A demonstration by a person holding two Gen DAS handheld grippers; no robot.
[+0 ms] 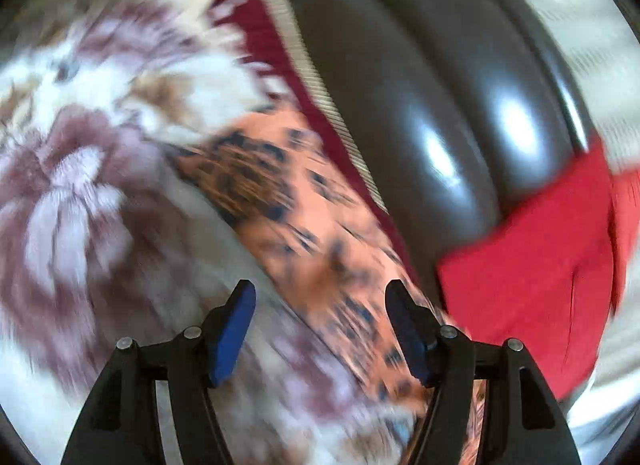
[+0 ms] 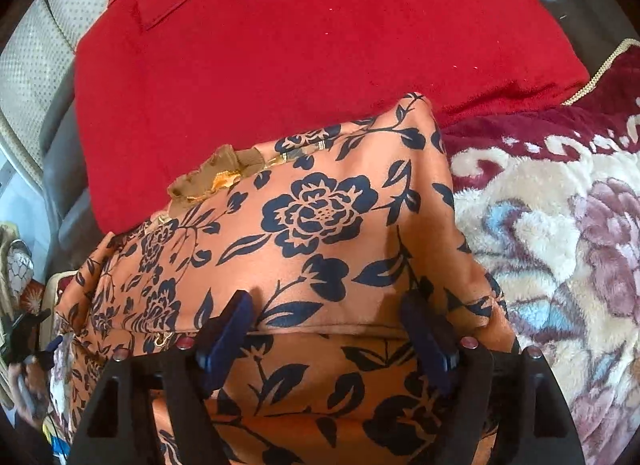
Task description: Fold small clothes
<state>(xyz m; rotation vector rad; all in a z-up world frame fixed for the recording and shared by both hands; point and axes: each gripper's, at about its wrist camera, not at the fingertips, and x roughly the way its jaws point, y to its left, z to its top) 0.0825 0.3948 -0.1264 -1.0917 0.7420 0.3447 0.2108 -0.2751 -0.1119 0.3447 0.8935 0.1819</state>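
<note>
- The right wrist view alone shows sharply an orange floral garment (image 2: 320,233), folded on a plush flowered blanket (image 2: 560,233), a red cloth (image 2: 300,45) behind it.
- The right gripper (image 2: 332,309) rests on it, fingers apart.
- The left wrist view is blurred: the left gripper (image 1: 320,297) is spread, holding nothing, beside a dark leather cushion (image 1: 432,97).
</note>
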